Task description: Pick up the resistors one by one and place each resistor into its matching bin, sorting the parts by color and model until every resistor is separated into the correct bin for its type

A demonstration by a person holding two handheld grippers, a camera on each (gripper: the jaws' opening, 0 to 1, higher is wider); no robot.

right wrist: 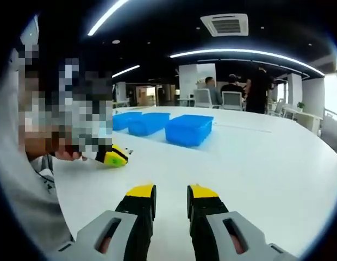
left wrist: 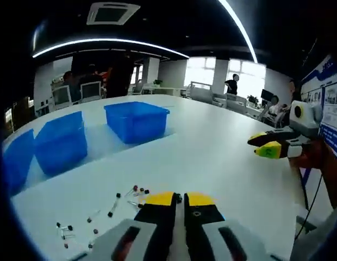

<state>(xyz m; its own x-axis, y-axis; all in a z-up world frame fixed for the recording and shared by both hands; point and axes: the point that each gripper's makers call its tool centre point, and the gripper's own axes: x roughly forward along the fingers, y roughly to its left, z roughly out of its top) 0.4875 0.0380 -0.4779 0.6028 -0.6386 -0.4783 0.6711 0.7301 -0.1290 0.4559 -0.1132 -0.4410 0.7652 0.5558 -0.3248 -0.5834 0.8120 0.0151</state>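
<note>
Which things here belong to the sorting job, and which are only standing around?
Job: resistors scattered on the white table; three blue bins; left gripper; right gripper.

Not job: office chairs, people in the background, wall poster.

Our right tool (right wrist: pixel 171 198) hangs above the white surface (right wrist: pixel 255 157), jaws apart and holding nothing. Three blue bins (right wrist: pixel 189 129) sit ahead; the left tool (right wrist: pixel 115 156) enters beside them.

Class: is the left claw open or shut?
Shut: the left claw shows its yellow tips nearly touching, with nothing visible between them.
</note>
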